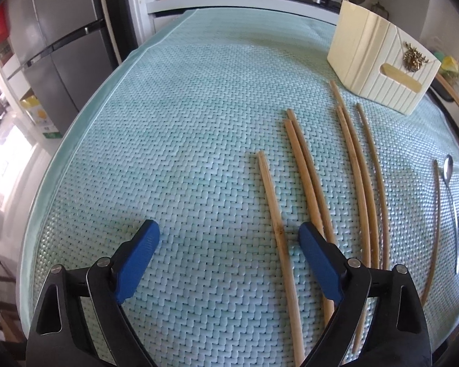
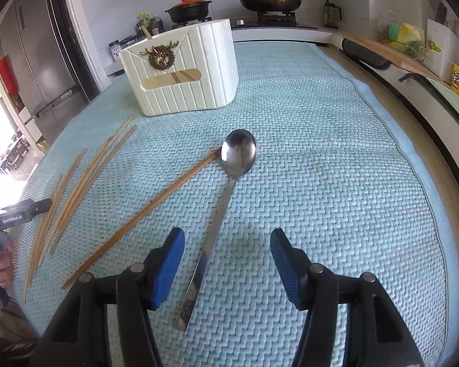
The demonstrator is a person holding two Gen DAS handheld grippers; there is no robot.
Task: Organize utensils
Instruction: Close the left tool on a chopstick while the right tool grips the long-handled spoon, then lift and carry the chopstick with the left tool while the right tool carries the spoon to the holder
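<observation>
Woven light-blue mat [image 2: 336,159] covers the whole work surface; everything else is placed against the cream ribbed utensil holder [image 2: 180,70] standing upright toward the mat's far end, gold wreath ornament [image 2: 159,56] on its front face, a slot below that. Behind the holder, a counter with a stove: a lidded frying pan [image 2: 269,1] and a dark pot with an orange lid [image 2: 189,7]. A grey fridge [image 1: 55,58] stands off to the holder's left. On the near side of the holder, loose bamboo chopsticks [image 1: 306,177] lie flat on the mat, roughly parallel, tips toward the holder, well apart from it. One single chopstick [image 2: 143,214] lies apart from that bunch, its far tip just beside the bowl of a metal spoon [image 2: 226,189], also flat on the mat near the holder's front. Left gripper [image 1: 229,238]: blue pads spread wide, nothing between them, low over the mat beside the chopstick bunch. Right gripper [image 2: 228,246]: jaws apart, spoon handle lying between the pads, untouched by either.
</observation>
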